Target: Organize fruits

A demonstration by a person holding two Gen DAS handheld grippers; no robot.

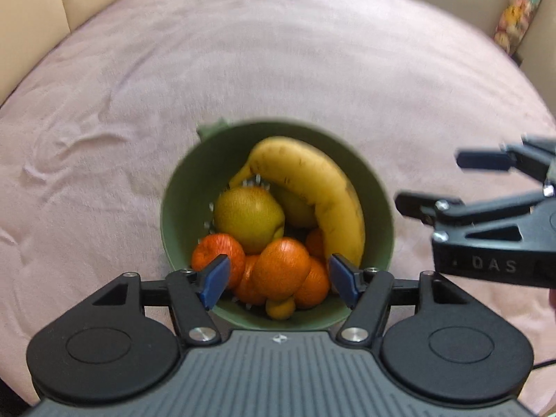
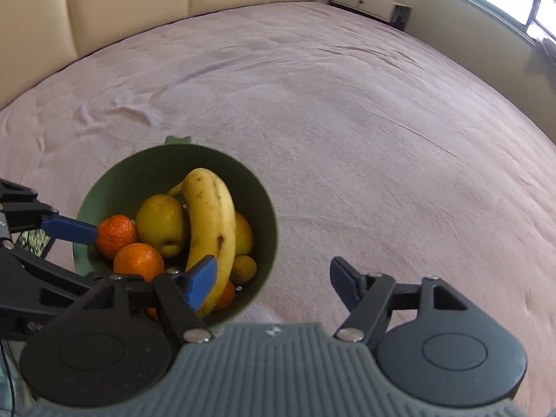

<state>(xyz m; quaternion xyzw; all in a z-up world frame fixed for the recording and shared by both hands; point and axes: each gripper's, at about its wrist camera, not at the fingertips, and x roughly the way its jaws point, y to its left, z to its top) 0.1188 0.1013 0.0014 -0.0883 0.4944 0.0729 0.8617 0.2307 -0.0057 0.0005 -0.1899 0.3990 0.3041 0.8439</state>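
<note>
The green bowl (image 1: pixel 180 187) sat on the pink bedspread (image 1: pixel 278 52), directly ahead of the left gripper (image 1: pixel 279 279) and just beyond its fingertips, with the near rim passing under them. In the right wrist view the same bowl (image 2: pixel 222 170) lay ahead and to the left of the right gripper (image 2: pixel 272 279), whose left finger overlapped the bowl's near side while its right finger stood over bare bedspread (image 2: pixel 347 104).

Inside the bowl, a banana (image 1: pixel 312 180) curved along the far and right side as seen from the left gripper. A yellow-green pear (image 1: pixel 248 217) rested against it toward the left, with a second yellowish fruit partly hidden behind the banana. Several oranges (image 1: pixel 281 266) were piled at the near side, closest to the left gripper's pads, and a small yellow fruit (image 1: pixel 279 307) sat lowest, against the near rim.

The left gripper's jaws stood wide apart, holding nothing, its blue pads (image 1: pixel 215 279) on either side of the orange pile. The right gripper (image 1: pixel 451 184) appeared to the right of the bowl in the left wrist view, jaws likewise spread and empty.

Well beyond both grippers, a cream padded headboard (image 2: pixel 139 7) rose at the far edge of the bed, and a low white cabinet (image 2: pixel 368 1) stood against the wall to the far right.
</note>
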